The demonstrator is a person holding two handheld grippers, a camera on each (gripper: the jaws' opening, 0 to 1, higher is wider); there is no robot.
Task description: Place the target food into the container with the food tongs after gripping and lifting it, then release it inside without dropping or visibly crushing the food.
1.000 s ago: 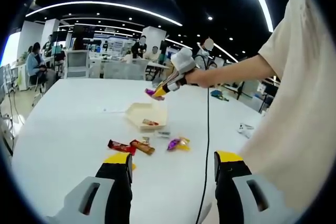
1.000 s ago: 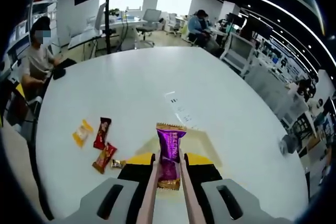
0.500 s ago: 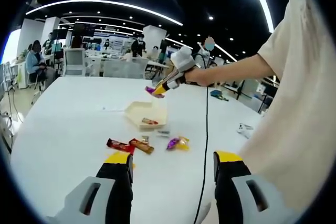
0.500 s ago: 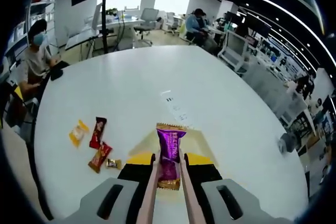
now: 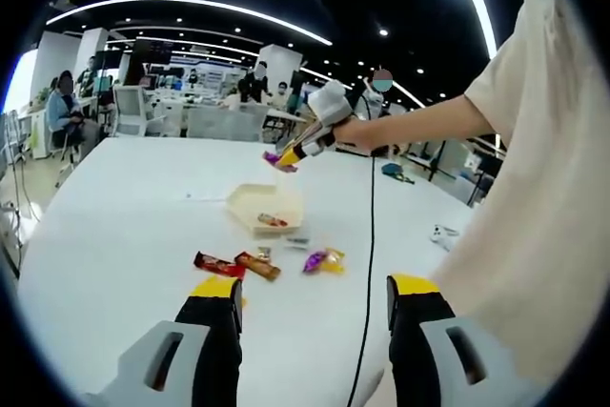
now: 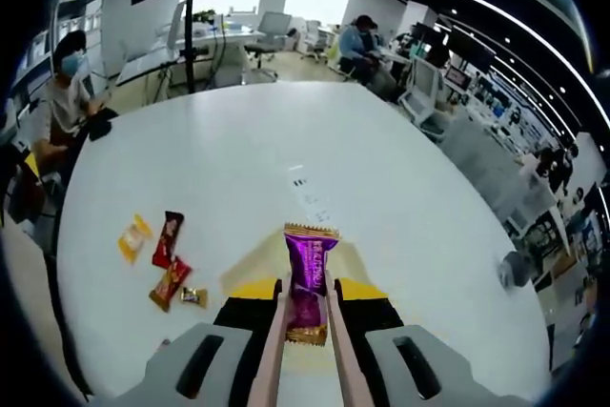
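The right gripper (image 6: 305,316) has its jaws pressed in on a pair of pinkish food tongs (image 6: 273,350), and the tongs pinch a purple wrapped candy (image 6: 307,269) by its lower half, its crimped top edge standing free. In the left gripper view the candy hangs in the air above the pale open container (image 5: 264,209), which sits on the white table (image 5: 124,216) and already holds one red-wrapped snack (image 5: 272,221). The candy looks light, with a slick, crinkly wrapper that could slide, so a mid-body hold with gentle pressure seems right. The left gripper (image 5: 313,307) stands with jaws apart, nearer than the loose snacks (image 5: 238,264) beside the container.
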